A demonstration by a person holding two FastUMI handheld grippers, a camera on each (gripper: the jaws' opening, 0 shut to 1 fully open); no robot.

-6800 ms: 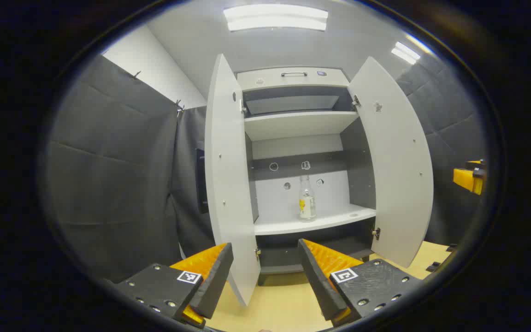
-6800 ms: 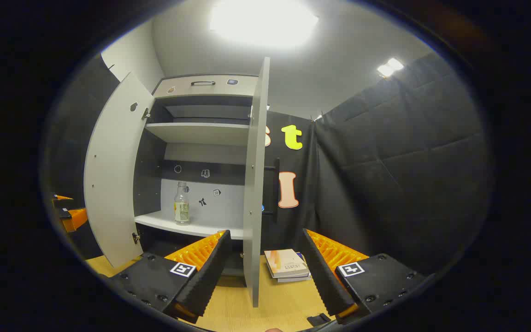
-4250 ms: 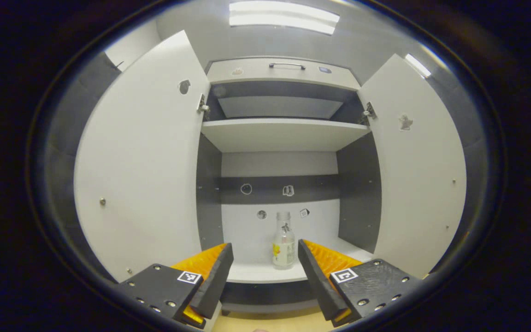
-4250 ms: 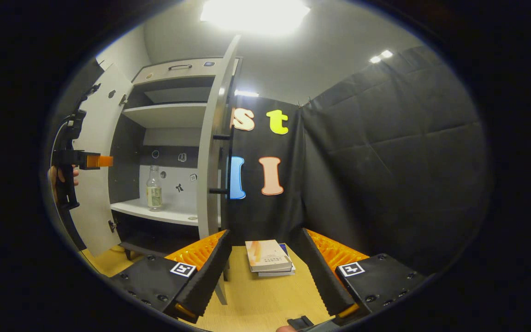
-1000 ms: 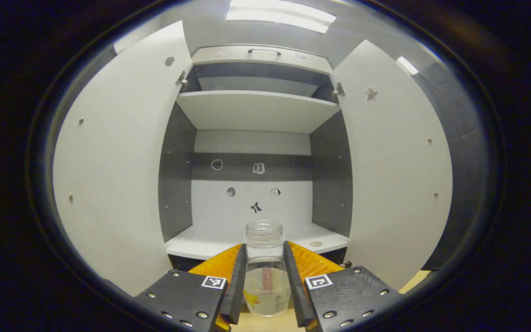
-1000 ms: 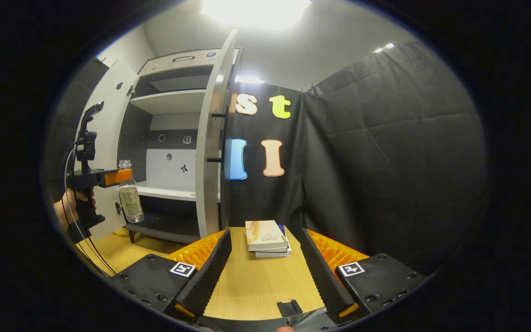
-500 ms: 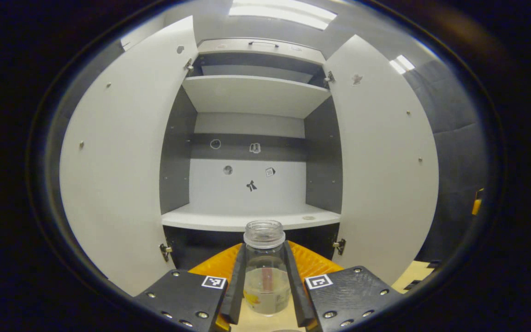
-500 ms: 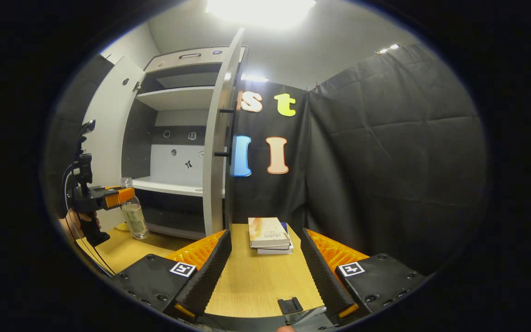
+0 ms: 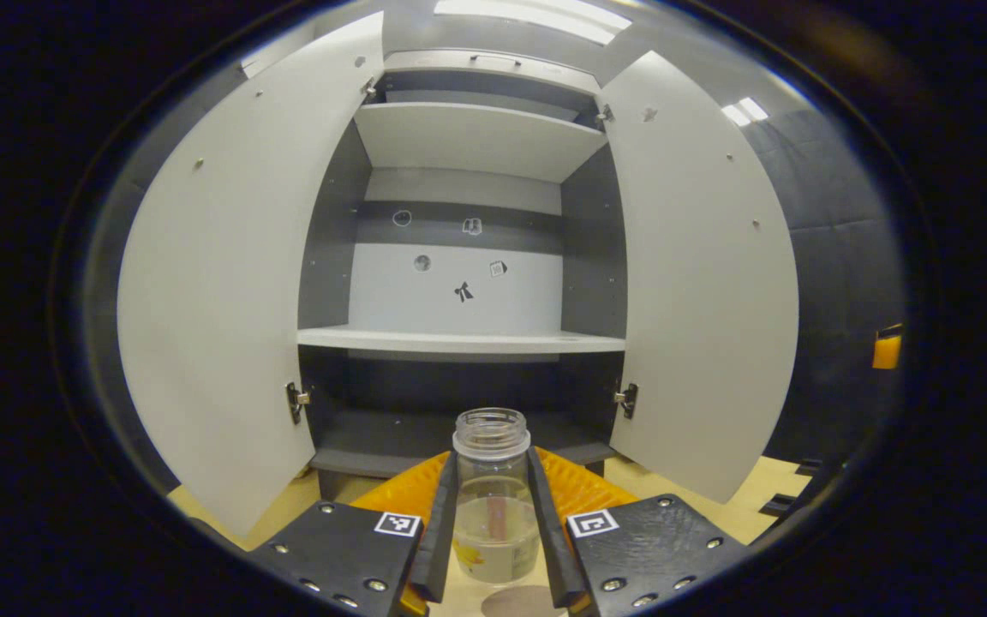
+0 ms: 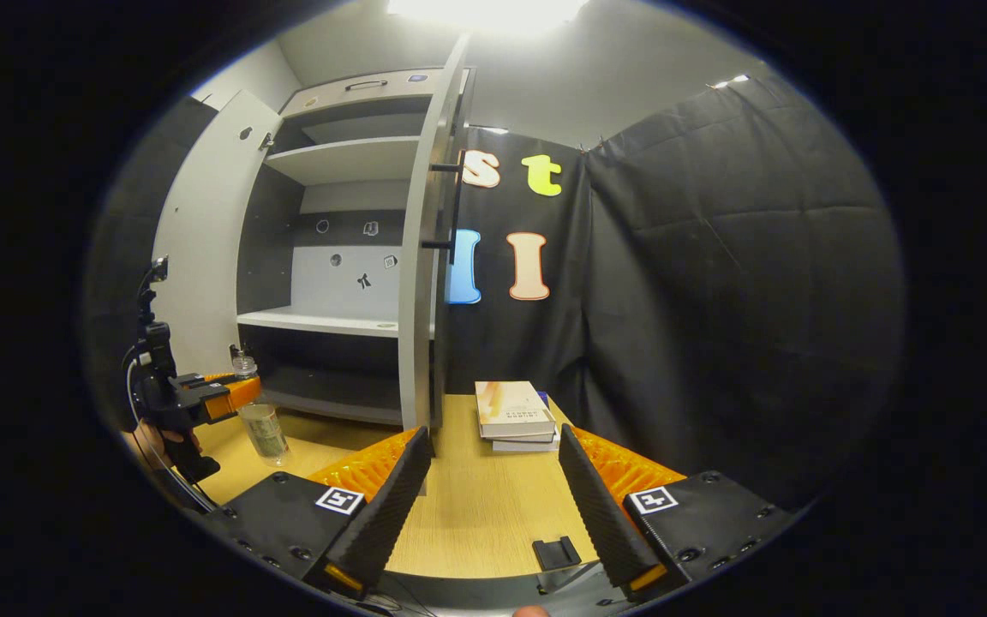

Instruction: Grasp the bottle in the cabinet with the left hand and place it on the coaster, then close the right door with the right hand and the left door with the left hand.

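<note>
My left gripper [image 9: 493, 548] is shut on a clear capless bottle [image 9: 493, 506] with a pale label, upright between its fingers. Just under the bottle, part of a round brownish coaster [image 9: 515, 602] shows on the wooden table. In the right gripper view the same bottle [image 10: 264, 428] hangs low over the table in the left gripper [image 10: 232, 394], held by a hand [image 10: 155, 441]. The white cabinet has both doors open: the left door [image 9: 219, 283] and the right door [image 9: 703, 274]. My right gripper [image 10: 493, 506] stands open over the table, holding nothing.
The cabinet's middle shelf [image 9: 459, 341] is bare. A stack of books [image 10: 515, 416] lies on the wooden table [image 10: 468, 506] near the black cloth wall. The right door's edge [image 10: 421, 274] with its dark handle stands just left of the books. A small black clip [image 10: 556, 553] sits at the table's near edge.
The left gripper took the bottle off the cabinet shelf, drew it back and has lowered it toward the table; the coaster now shows beneath it. The right gripper shifted only slightly.
</note>
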